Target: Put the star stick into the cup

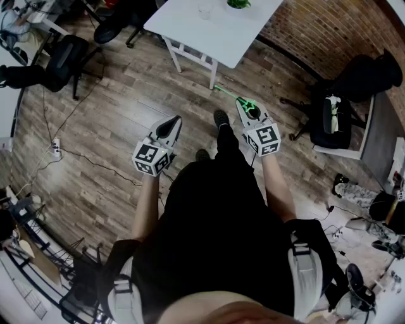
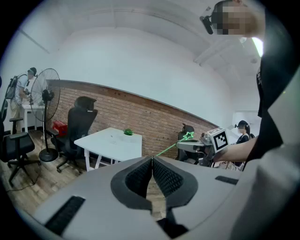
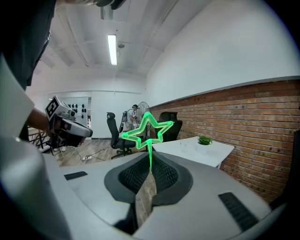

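My right gripper (image 1: pixel 243 105) (image 3: pixel 150 162) is shut on the thin green star stick (image 1: pixel 228 92). Its outlined star (image 3: pixel 147 130) stands just past the jaw tips, and the stick also shows in the left gripper view (image 2: pixel 188 136), with its shaft slanting down to the left. My left gripper (image 1: pixel 169 128) (image 2: pixel 152 161) is shut with nothing in it, held level beside the right one over the wooden floor. A small clear cup (image 1: pixel 205 9) (image 3: pixel 183 146) stands on the white table (image 1: pixel 215 35) ahead, well beyond both grippers.
A small green plant (image 1: pixel 238 3) (image 3: pixel 204 140) sits on the table near the cup. Black office chairs (image 1: pixel 66 57) (image 1: pixel 332 117) stand on both sides. Cables and a power strip (image 1: pixel 56 147) lie on the floor at the left. A brick wall (image 3: pixel 262 122) runs behind the table.
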Demonstrator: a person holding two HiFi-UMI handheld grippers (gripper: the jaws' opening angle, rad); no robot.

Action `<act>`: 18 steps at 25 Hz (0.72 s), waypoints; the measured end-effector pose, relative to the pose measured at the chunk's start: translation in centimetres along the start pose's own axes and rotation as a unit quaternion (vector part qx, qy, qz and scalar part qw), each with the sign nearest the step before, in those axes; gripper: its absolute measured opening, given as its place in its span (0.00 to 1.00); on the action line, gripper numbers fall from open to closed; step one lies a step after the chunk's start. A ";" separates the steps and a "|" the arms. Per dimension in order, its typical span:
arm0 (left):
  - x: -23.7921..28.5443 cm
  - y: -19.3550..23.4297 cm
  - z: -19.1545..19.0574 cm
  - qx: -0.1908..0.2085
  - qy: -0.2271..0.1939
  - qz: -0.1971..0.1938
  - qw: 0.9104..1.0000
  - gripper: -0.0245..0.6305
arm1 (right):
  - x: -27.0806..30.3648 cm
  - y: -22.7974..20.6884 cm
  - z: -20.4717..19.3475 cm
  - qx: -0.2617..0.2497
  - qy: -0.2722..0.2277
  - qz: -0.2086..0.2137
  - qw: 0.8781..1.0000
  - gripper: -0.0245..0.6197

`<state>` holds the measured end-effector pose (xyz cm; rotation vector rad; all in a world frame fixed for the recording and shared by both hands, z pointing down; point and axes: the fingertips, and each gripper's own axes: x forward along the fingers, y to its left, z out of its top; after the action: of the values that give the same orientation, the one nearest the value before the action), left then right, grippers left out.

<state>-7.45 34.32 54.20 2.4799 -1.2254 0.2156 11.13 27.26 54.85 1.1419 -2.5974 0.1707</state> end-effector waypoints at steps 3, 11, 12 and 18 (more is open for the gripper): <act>-0.4 0.6 0.1 -0.012 -0.006 0.004 1.000 0.07 | 0.4 0.2 0.1 -0.005 0.004 0.004 1.000 0.05; 0.1 0.6 0.2 -0.007 0.004 -0.008 1.000 0.07 | 1.9 0.1 1.1 -0.011 0.005 0.011 1.000 0.05; 0.3 0.6 0.3 -0.010 0.004 -0.008 1.000 0.07 | 2.1 -0.1 1.2 -0.011 0.005 0.012 1.000 0.05; 2.3 1.1 0.6 -0.003 0.022 -0.020 1.000 0.07 | 3.3 -1.3 2.0 -0.024 0.010 0.015 1.000 0.05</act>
<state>-6.95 31.80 54.56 2.4790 -1.1554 0.2524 9.51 23.61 54.01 1.0796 -2.5879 0.1261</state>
